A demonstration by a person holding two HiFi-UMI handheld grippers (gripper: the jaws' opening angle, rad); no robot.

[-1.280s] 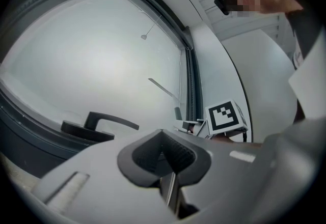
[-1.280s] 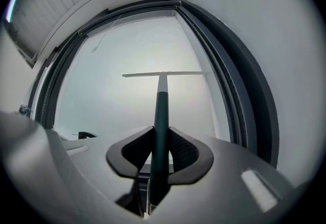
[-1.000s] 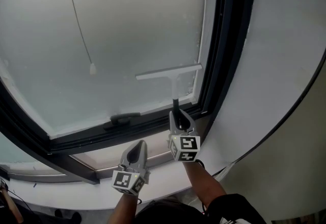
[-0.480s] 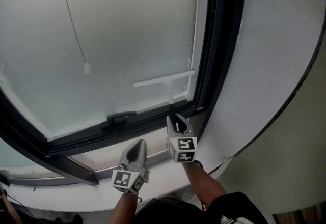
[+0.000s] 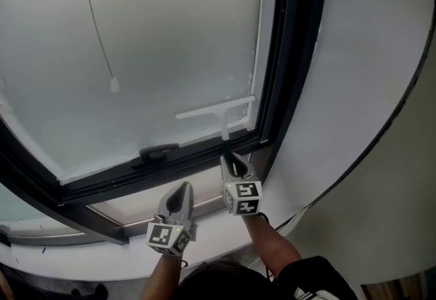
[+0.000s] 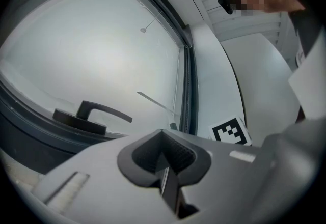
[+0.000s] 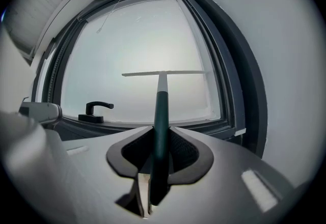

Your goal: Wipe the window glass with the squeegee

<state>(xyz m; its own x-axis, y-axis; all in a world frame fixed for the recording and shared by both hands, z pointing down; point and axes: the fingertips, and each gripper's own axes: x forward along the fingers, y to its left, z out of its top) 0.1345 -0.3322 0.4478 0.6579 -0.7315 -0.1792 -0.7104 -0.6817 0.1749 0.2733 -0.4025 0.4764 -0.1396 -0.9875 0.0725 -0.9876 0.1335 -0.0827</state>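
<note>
low on the glass (image 5: 170,39) – squeegee (image 5: 219,113) clamped in right gripper (image 5: 232,162), left gripper (image 5: 178,198) closed, empty

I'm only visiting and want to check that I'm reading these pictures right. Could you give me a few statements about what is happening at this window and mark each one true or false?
1. The right gripper is shut on the handle of the squeegee. True.
2. The left gripper holds a cloth. False: its jaws are together with nothing between them, and it sits below the window.
3. The squeegee's blade is at the top of the glass. False: it is low on the pane, near the right-hand corner.
4. A dark window handle sits on the bottom frame, to the left of the squeegee. True.
</note>
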